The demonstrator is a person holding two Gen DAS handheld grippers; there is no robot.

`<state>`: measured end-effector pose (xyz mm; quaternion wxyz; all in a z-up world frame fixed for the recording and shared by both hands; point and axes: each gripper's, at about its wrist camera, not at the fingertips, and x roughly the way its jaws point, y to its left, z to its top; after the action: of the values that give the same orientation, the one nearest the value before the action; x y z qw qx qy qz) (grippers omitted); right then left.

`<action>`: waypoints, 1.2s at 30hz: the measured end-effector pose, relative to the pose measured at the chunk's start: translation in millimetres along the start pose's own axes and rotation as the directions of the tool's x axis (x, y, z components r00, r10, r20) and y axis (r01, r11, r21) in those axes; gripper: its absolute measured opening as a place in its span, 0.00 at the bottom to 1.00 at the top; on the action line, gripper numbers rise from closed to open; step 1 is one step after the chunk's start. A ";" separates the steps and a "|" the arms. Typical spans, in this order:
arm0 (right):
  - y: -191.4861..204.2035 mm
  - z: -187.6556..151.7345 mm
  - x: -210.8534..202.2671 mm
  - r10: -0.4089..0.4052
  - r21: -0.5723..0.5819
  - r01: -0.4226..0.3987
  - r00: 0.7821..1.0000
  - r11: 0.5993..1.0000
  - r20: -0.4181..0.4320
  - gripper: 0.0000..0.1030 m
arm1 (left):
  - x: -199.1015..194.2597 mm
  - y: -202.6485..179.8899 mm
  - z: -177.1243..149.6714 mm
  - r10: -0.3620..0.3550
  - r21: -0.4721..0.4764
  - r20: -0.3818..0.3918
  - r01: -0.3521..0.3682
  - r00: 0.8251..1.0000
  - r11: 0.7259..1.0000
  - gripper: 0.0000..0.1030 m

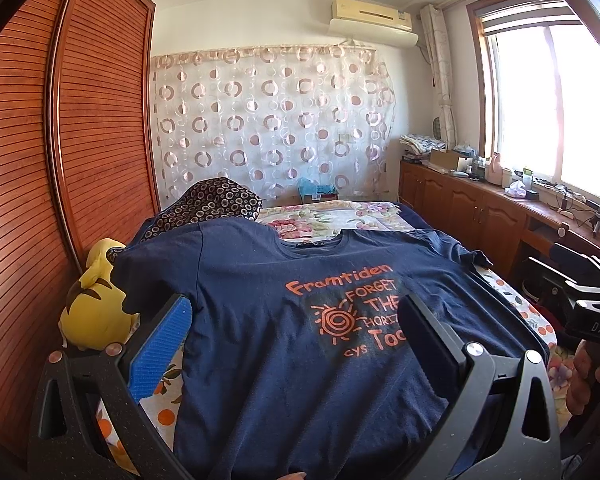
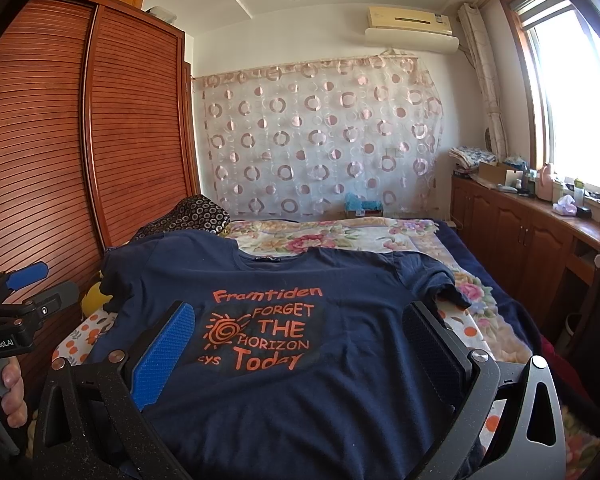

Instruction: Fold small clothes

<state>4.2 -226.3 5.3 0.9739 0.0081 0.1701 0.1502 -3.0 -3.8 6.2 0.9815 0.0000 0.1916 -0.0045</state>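
Note:
A navy T-shirt (image 1: 260,264) with orange print lies flat, front up, on the bed; it also shows in the right wrist view (image 2: 300,276). My left gripper (image 1: 296,332) is open, its fingers spread wide above the shirt's lower half. My right gripper (image 2: 300,344) is open too, its fingers spread over the printed chest. Neither holds cloth. The right gripper's body shows at the right edge of the left wrist view (image 1: 588,304); the left gripper's body shows at the left edge of the right wrist view (image 2: 16,312).
A floral bedspread (image 2: 340,236) covers the bed. A yellow plush toy (image 1: 96,300) lies at the shirt's left sleeve. A dark patterned pillow (image 1: 212,204) lies behind. A wooden wardrobe (image 1: 60,160) stands left. A low cabinet (image 2: 540,232) with clutter runs under the window.

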 end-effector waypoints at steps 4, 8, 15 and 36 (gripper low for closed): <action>0.0 -0.1 -0.2 0.000 0.000 0.000 1.000 1.000 -0.001 1.00 | -0.2 -0.4 0.1 0.001 0.002 0.000 -0.001 1.000 1.000 1.00; 0.5 -0.4 0.3 0.001 0.000 -0.001 1.000 1.000 -0.001 1.00 | -0.3 -0.5 0.2 0.001 0.002 0.002 -0.001 1.000 1.000 1.00; 1.0 -1.2 -1.8 0.006 0.002 -0.006 1.000 1.000 0.000 1.00 | -0.7 -0.7 0.2 0.001 0.004 0.005 -0.001 1.000 1.000 1.00; 2.5 -0.9 -1.7 0.009 0.003 -0.009 1.000 1.000 0.002 1.00 | -9.7 -3.5 11.2 0.001 0.007 0.014 -0.001 1.000 1.000 1.00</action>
<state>1.6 -224.5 5.2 0.9733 0.0106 0.1693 0.1544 -7.8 -7.2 20.2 0.9828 0.0036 0.1848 -0.0046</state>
